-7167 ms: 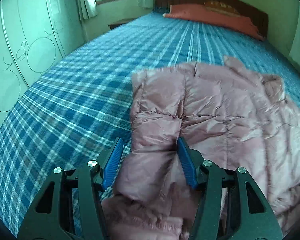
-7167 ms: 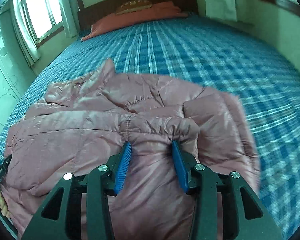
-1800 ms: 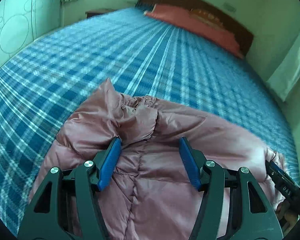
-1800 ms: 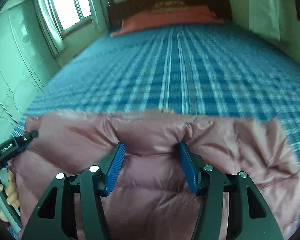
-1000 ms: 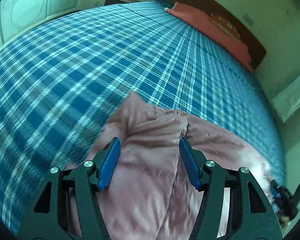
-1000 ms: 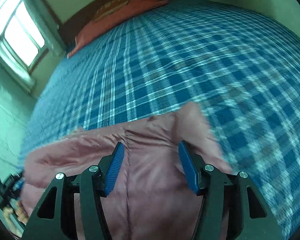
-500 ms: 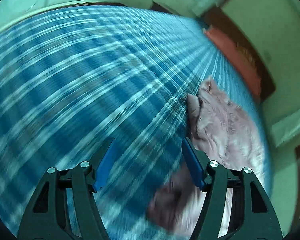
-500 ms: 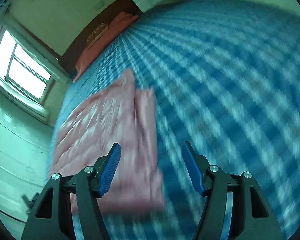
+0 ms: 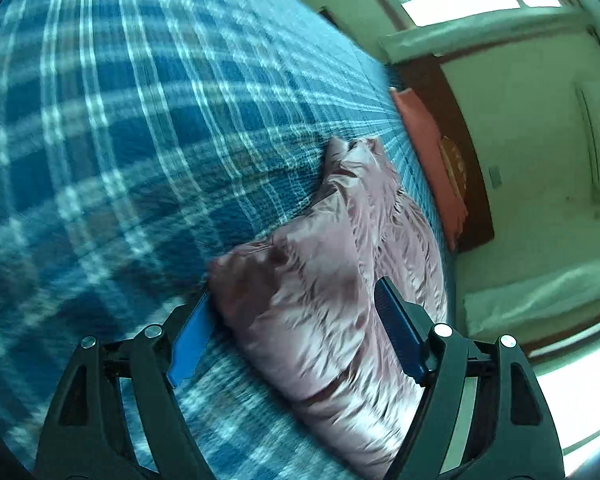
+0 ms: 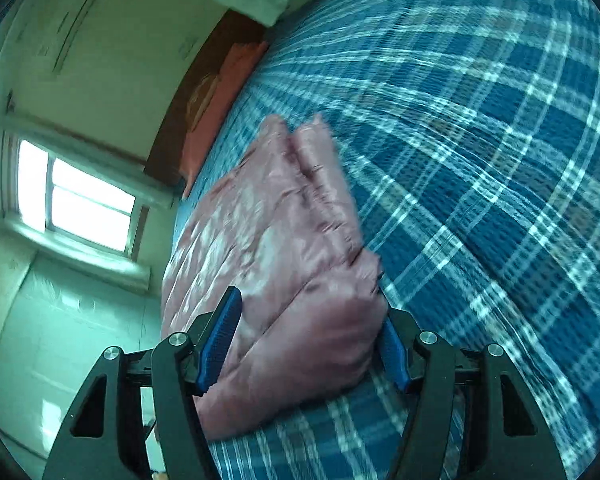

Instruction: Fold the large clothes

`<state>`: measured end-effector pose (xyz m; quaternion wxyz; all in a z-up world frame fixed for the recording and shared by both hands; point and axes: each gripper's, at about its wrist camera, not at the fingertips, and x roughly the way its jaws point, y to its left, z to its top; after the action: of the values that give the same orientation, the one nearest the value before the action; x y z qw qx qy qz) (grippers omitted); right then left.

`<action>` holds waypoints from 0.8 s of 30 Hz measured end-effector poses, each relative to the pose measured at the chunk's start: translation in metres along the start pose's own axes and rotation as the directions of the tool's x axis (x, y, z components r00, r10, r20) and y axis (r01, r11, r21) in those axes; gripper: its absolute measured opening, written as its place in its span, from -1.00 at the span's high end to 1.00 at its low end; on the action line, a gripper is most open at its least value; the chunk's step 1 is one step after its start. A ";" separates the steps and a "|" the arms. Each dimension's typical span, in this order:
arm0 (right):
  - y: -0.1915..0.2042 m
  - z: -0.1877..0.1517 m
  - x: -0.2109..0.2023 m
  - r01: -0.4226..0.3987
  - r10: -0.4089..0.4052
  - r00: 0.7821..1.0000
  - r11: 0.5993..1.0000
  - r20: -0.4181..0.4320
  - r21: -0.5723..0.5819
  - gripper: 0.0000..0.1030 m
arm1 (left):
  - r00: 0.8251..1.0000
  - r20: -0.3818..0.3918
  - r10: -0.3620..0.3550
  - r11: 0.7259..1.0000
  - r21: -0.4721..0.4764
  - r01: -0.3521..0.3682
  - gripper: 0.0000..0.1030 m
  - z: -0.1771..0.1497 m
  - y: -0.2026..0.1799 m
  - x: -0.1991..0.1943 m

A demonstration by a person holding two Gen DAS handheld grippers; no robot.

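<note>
Now the pink padded jacket point(image 9: 332, 280) is lying folded into a long bundle on the bed's blue plaid cover point(image 9: 120, 140), and both wrist views are tilting sharply, with motion blur along the plaid lines.

In the left wrist view, the left gripper point(image 9: 296, 332) is straddling the jacket's near end. Its jaws have just been opening and are standing wide; the puffy corner is sitting between them, but the right pad is clear of the cloth, and whether the left pad is touching I cannot tell. The jacket is stretching from 6 o'clock toward 1 o'clock, its far edge tapering to two small flaps. Open plaid is filling everything from 7 to 12 o'clock. The headboard point(image 9: 460, 168) and orange pillow point(image 9: 432, 152) are showing at 2 o'clock, well beyond the jacket.

In the right wrist view, the right gripper point(image 10: 308, 336) is likewise framing the bundle's rounded end point(image 10: 324, 328). Its jaws have been opening within the past second and are standing wide; the cloth is bulging against the right pad, while the left pad is standing just beside it. The jacket's right edge is running up toward 12 o'clock. Clear bed is spreading from 1 to 5 o'clock, and a window point(image 10: 76, 204) is glowing at 9 o'clock.
</note>
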<state>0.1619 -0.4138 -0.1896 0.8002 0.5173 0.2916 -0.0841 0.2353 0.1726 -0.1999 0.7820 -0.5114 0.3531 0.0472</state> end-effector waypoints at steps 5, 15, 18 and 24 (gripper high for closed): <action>-0.001 0.007 0.004 -0.015 0.015 1.000 1.000 0.008 0.016 0.41 | 1.000 0.009 0.005 1.000 0.021 -0.005 0.57 0.007 -0.012 0.020; -0.003 -0.012 -0.033 -0.060 0.059 0.998 0.997 -0.020 -0.039 0.69 | 1.000 0.002 -0.016 0.993 0.117 0.015 0.76 0.007 -0.001 -0.034; -0.014 -0.026 -0.052 -0.057 0.055 0.998 0.998 -0.038 -0.035 0.69 | 1.000 -0.016 -0.004 0.991 0.130 0.006 0.76 0.003 0.012 -0.055; -0.037 -0.057 -0.091 -0.045 0.044 0.996 0.999 -0.073 -0.014 0.69 | 0.999 -0.048 0.015 0.992 0.123 -0.009 0.76 -0.015 0.053 -0.102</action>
<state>0.0500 -0.3957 -0.1855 0.7946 0.5202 0.3096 -0.0452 0.1288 0.2146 -0.1832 0.8027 -0.4613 0.3775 0.0176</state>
